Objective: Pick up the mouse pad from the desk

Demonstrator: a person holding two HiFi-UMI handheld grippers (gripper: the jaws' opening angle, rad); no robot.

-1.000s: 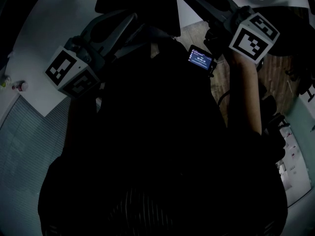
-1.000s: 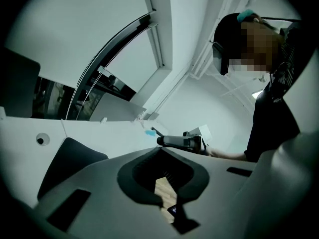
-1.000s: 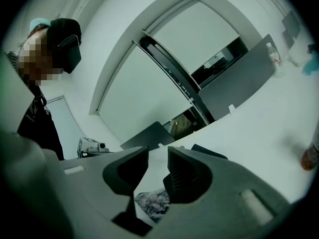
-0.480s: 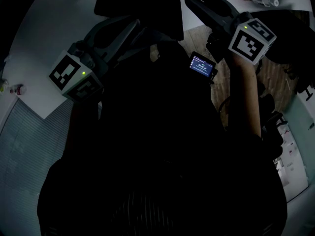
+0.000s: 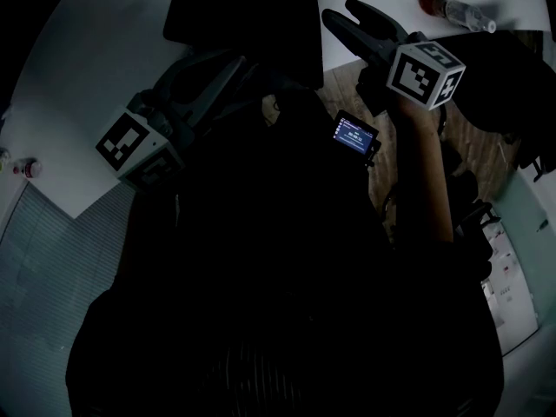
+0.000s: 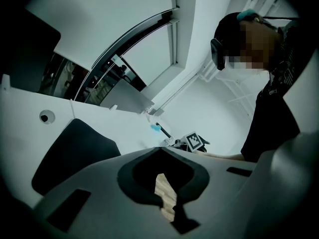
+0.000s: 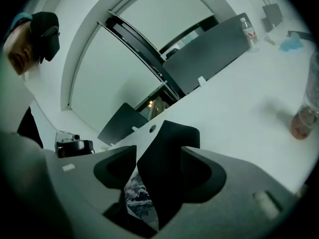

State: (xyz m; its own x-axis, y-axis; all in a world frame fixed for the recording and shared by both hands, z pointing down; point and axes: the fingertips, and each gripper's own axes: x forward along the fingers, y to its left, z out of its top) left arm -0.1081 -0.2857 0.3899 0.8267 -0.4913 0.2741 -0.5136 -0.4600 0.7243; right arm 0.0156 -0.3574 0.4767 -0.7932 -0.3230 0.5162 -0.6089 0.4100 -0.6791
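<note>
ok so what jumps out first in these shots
The grey left claw and right claw, each with a black-and-white marker cube, reach out of the dark head view; the right's jaws have just been opening, nothing gripped. Ahead lies the flat black mouse pad on the white desk.

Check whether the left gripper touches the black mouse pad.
Apart. In the left gripper view the left gripper has its jaws shut on nothing, and white desk shows between them and the flat black mouse pad.
</note>
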